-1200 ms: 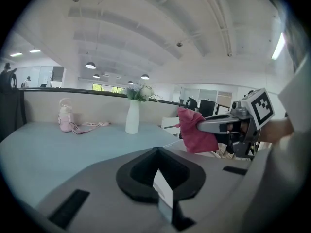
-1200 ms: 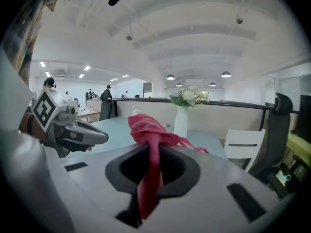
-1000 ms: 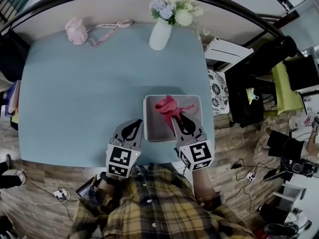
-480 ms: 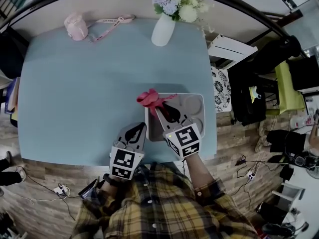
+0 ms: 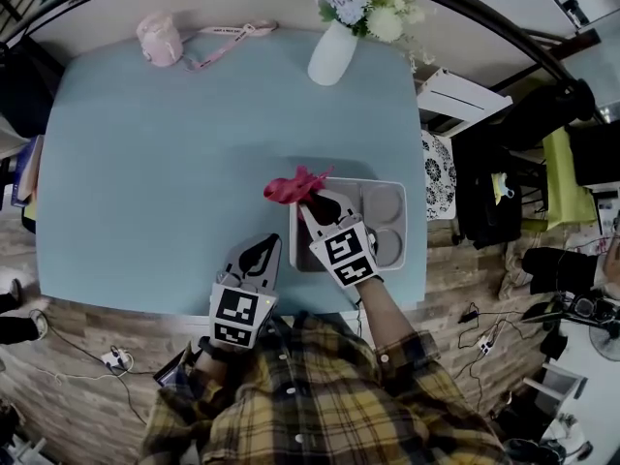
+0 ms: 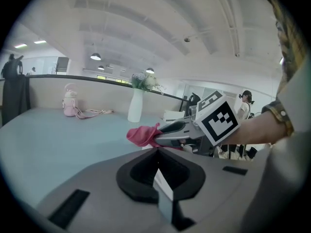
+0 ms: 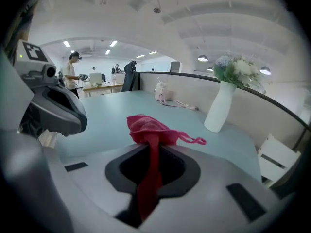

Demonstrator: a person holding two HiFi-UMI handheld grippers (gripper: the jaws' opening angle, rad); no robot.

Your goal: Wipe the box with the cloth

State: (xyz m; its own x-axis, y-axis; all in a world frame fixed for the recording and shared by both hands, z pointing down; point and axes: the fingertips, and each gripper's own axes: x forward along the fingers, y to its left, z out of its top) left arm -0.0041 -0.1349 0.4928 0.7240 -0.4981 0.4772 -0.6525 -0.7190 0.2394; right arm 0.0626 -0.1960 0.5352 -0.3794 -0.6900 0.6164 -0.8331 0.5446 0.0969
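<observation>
The grey box (image 5: 388,213), a shallow tray with round hollows, lies near the table's front right corner. My right gripper (image 5: 308,201) is shut on the pink cloth (image 5: 291,187). It holds the bunched cloth over the box's far left corner and the table beside it. In the right gripper view the cloth (image 7: 146,127) runs down between the closed jaws of the right gripper (image 7: 153,152). My left gripper (image 5: 259,252) sits left of the box by the front edge, shut and holding nothing. From the left gripper view the cloth (image 6: 142,135) hangs from the right gripper (image 6: 174,131).
The blue table (image 5: 145,163) carries a white vase of flowers (image 5: 332,51) at the back right. A pink bottle with a strap (image 5: 160,39) stands at the back left. A white stand and dark bags are on the floor right of the table.
My right gripper has carried the cloth leftward, from over the box's middle to its far left corner. The left gripper has stayed where it was.
</observation>
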